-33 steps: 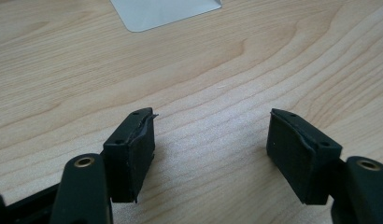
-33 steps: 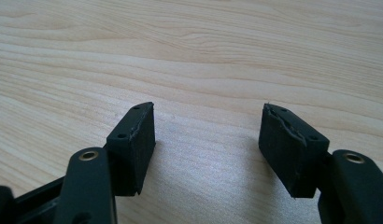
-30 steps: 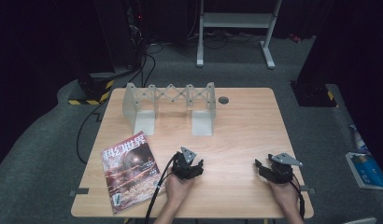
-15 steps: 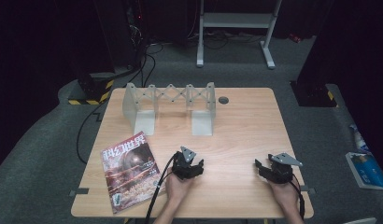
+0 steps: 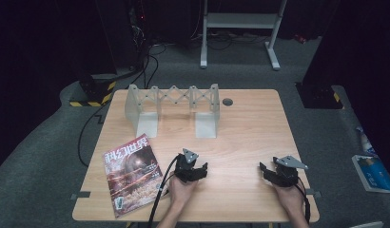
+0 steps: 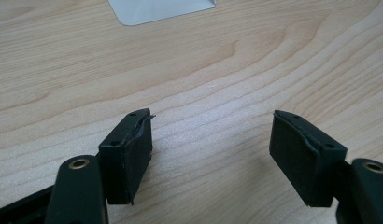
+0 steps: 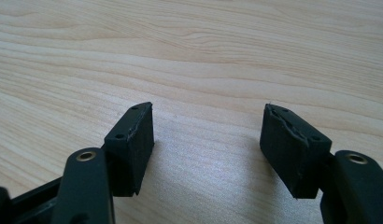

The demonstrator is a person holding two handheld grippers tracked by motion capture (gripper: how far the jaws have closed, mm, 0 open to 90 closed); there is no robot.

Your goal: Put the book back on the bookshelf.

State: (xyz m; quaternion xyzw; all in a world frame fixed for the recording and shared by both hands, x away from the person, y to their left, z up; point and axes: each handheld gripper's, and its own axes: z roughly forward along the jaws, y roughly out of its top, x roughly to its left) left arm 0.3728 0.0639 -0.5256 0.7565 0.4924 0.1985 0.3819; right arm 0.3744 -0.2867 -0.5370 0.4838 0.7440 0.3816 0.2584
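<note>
My left gripper (image 5: 197, 169) rests on the wooden table (image 5: 250, 128) near the front middle, held by a hand. In the left gripper view its jaws (image 6: 210, 140) stand open over bare wood, nothing between them. My right gripper (image 5: 268, 172) lies near the front right, also hand-held. Its own view shows my right gripper (image 7: 208, 135) open with only table grain between the pads. A magazine (image 5: 132, 173) with a red cover lies flat at the front left. A grey folding bookstand (image 5: 173, 108) stands at the back of the table.
A white foot of the bookstand (image 6: 159, 9) reaches into the top of the left gripper view. A round grommet (image 5: 227, 101) sits in the table near the back. A cable (image 5: 160, 190) trails from the left gripper over the front edge. Books (image 5: 374, 172) lie on the floor at right.
</note>
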